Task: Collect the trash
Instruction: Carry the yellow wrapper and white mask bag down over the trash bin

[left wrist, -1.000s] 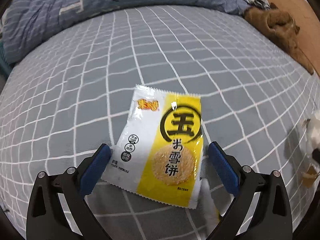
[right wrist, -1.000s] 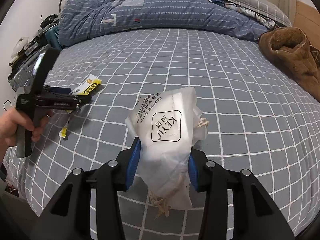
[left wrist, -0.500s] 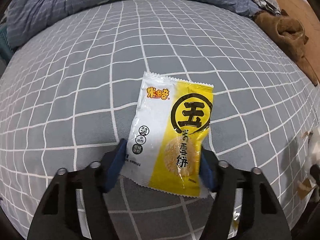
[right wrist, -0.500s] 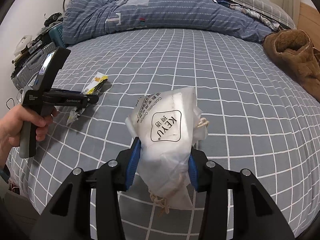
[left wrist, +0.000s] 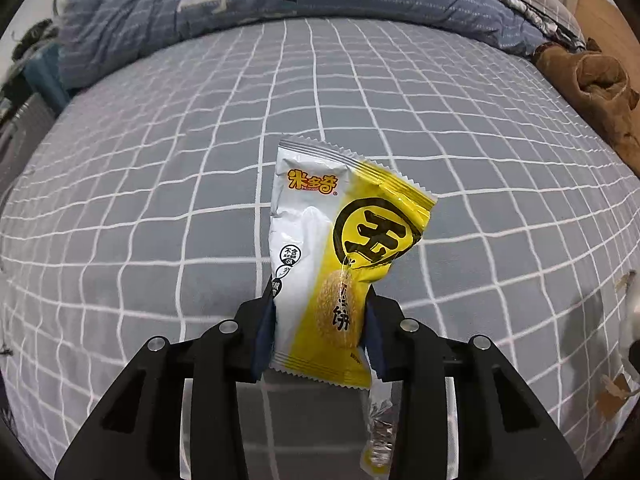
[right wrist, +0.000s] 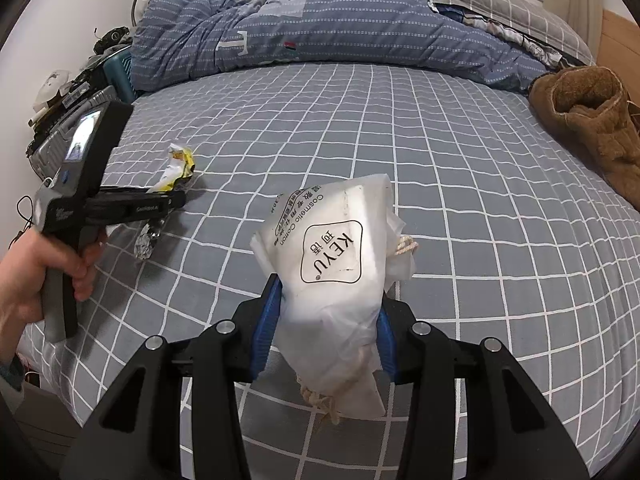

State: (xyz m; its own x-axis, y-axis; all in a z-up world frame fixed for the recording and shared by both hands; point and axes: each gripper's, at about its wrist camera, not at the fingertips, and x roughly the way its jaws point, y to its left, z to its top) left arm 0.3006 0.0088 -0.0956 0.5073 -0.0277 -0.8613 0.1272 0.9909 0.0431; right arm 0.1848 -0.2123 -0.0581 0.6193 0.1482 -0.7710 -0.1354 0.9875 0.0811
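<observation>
A checked grey bedsheet (right wrist: pixel 460 152), two pieces of litter in hand: my left gripper (left wrist: pixel 320 328) has just been closing and now pinches the lower part of the yellow-and-white snack wrapper (left wrist: pixel 340 248), which stands up crumpled between the blue pads (left wrist: pixel 266 320). My right gripper (right wrist: pixel 326 332) is clamped on the white cotton-pad bag (right wrist: pixel 336 272), its cord hanging out below, held above the sheet.

By my reckoning the collecting is about midway: both pieces are gripped, but neither has gone into any bin, and no bin shows in either view. A thin strip of clear-and-yellow wrapper (left wrist: pixel 378 428) dangles under the left gripper; I cannot tell whether it is caught or loose.

A second ago the wrapper lay flat on the sheet between wide-open jaws; now it is squeezed narrow and tilted up off the fabric. The right gripper and its bag look unchanged. A brown fleece garment (right wrist: pixel 592 120) and the blue quilt (right wrist: pixel 320 28) lie untouched
</observation>
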